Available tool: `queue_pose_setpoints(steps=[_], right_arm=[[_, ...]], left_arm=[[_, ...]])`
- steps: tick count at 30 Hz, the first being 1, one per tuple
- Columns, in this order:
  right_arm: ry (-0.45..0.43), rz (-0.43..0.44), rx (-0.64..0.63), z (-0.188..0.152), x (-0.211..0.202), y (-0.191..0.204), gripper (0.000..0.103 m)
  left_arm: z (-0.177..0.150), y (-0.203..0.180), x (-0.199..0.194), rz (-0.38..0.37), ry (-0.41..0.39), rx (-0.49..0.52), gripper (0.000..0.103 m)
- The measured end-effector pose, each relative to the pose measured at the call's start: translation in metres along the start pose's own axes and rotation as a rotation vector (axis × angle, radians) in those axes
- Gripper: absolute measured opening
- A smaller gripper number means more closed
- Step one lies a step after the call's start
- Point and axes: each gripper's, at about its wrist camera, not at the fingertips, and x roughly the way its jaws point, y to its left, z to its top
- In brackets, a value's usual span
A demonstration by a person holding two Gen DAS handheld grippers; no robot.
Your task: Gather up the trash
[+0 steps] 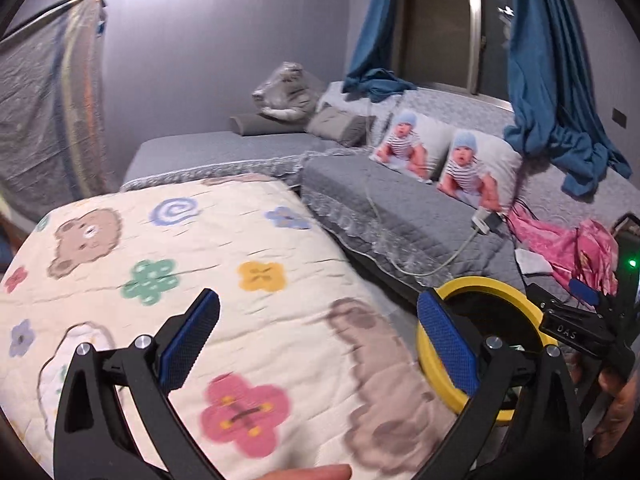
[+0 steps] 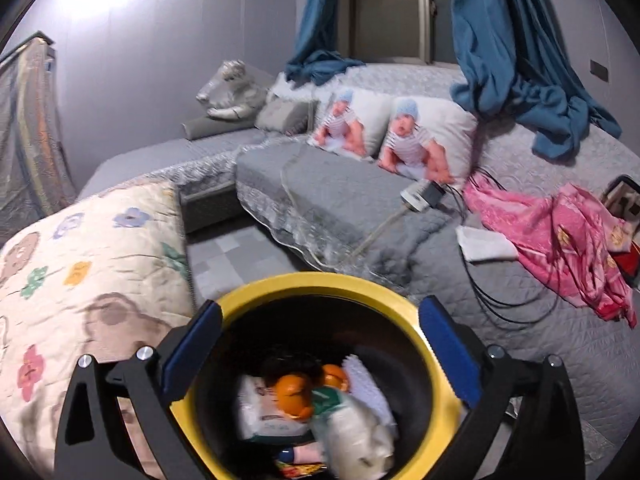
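Note:
A round bin with a yellow rim (image 2: 320, 284) stands on the floor between the beds. It holds orange peels (image 2: 294, 394), a white packet (image 2: 260, 408), a white bag (image 2: 352, 436) and other scraps. My right gripper (image 2: 320, 306) hovers just above the bin, open, with nothing between its blue pads. My left gripper (image 1: 320, 300) is open and empty over a cream quilt (image 1: 180, 248) to the left of the bin (image 1: 472, 284). One blue pad (image 1: 584, 293) of the right gripper shows at the right edge of the left wrist view, with a hand (image 1: 618, 392) below it.
A grey quilted bed (image 2: 340, 216) lies beyond the bin, with a white folded sheet (image 2: 486, 244), a charger and cables (image 2: 420, 198), pink cloth (image 2: 560, 236) and two baby-print pillows (image 2: 424, 140). Blue curtains (image 2: 520, 60) hang over it. Grey tiled floor (image 2: 232, 252) shows between the beds.

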Motion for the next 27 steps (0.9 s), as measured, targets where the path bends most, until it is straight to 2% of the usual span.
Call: queue_pose_setpoints(steps=[5,10,18,22,27], right_arm=[[-0.067,0.089,-0.053,-0.006,-0.032,0.045,0.095],[-0.087,0.197,-0.077,-0.008,-0.057,0.087,0.095],[-0.119,0.315,-0.113,-0.013,-0.094,0.147,0.095],[-0.177,0.329,-0.136,-0.019,-0.114,0.168,0.095],[-0.202,0.347,-0.16,-0.028,-0.133,0.185,0.095]], left_arm=[[-0.011,0.03,-0.025,0.085,-0.007,-0.039,0.095],[-0.021,0.052,-0.057,0.177,-0.053,-0.057,0.095],[-0.034,0.088,-0.109,0.309,-0.103,-0.102,0.095],[-0.045,0.105,-0.127,0.37,-0.11,-0.127,0.095],[-0.06,0.122,-0.141,0.42,-0.098,-0.148,0.095]])
